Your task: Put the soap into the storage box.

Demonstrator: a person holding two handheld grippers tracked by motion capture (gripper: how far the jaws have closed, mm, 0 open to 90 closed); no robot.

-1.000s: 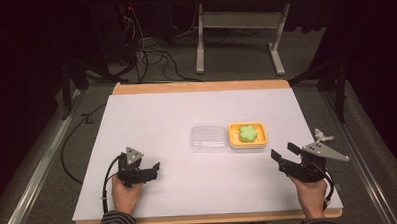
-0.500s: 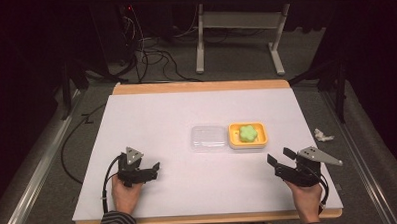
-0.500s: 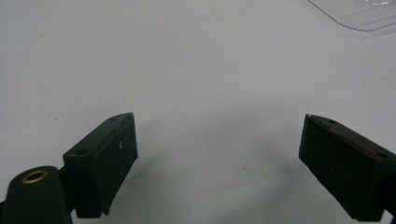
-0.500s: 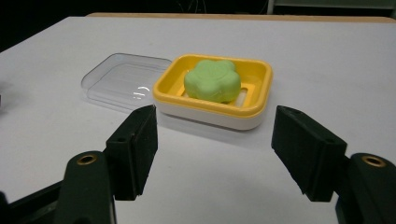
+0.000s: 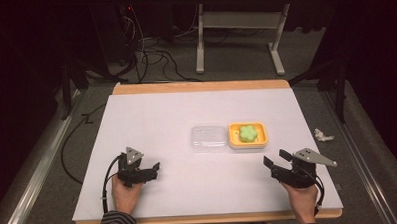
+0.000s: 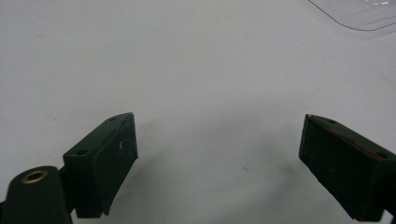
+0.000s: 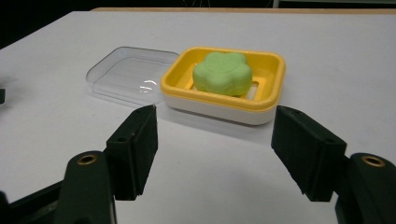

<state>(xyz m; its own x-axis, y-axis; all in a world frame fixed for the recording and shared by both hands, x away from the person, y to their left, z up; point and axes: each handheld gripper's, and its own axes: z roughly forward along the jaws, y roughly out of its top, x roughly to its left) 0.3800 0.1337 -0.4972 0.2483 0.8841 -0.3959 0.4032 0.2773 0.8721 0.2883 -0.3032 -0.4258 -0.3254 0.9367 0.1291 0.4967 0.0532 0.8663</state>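
High view showed bare worktop [image 5: 151,118] all around both hands, with the soap dish [image 5: 247,135] and clear lid [image 5: 208,137] touching mid-worktop. The right claw [image 5: 277,160] faced the dish, jaws apart and empty; the left claw [image 5: 156,169] gaped, empty.

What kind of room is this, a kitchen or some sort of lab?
Probably a lab or recording room: a white-topped table in a dark room, cables on the floor, and a soap dish staged beside its clear lid.

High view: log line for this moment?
left gripper open, empty | right gripper open, empty | green flower-shaped soap in yellow dish | clear plastic lid beside dish
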